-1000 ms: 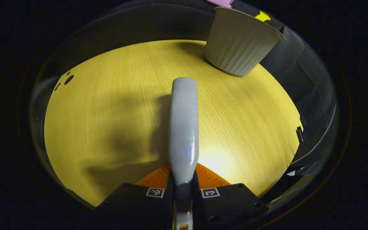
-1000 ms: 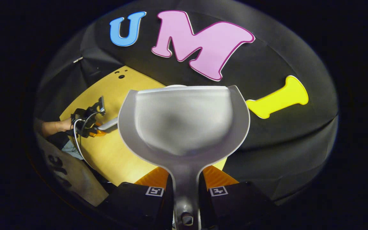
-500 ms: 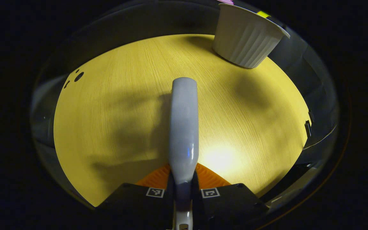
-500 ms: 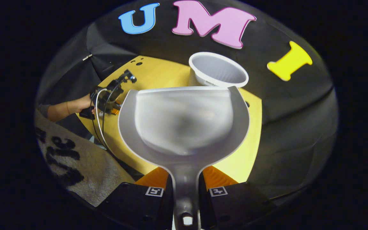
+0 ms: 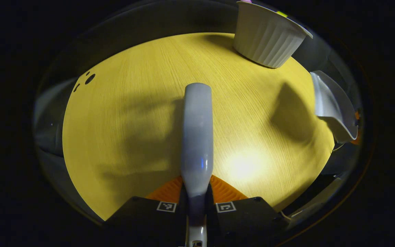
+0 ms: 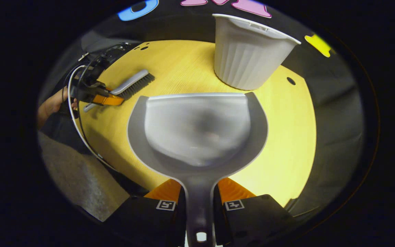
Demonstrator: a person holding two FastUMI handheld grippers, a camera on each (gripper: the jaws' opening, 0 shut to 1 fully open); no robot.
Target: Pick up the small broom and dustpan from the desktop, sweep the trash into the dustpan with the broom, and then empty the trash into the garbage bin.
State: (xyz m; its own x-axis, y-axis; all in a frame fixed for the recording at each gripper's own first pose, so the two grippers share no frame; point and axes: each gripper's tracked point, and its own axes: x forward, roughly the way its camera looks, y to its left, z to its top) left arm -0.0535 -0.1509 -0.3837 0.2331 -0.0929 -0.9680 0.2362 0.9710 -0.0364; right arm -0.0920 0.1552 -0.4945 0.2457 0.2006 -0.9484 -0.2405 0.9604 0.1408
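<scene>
The left tongs (image 5: 196,202) are clamped on the broom (image 5: 197,137), both fingers pressing its grey handle, which runs straight out over the tabletop (image 5: 132,113). From the right gripper view those same tongs (image 6: 110,99) sit at the tabletop's left edge with the broom (image 6: 132,82) held low, bristles down toward the wood; whether they touch it is hard to tell. A hand (image 6: 51,106) grips them from behind, half lost in shadow and cables.

The right tongs (image 6: 199,204) are closed on the dustpan (image 6: 197,130) by its stem, the pan tilted open-side up above the tabletop (image 6: 286,137). Its inside is blurred, so any contents are unclear. In the left gripper view the dustpan (image 5: 331,106) is cut off at the right edge.

The bin (image 6: 249,51) stands upright just beyond the pan, near the far edge; the left gripper view shows the bin (image 5: 269,34) at top right, its rim partly clipped.
</scene>
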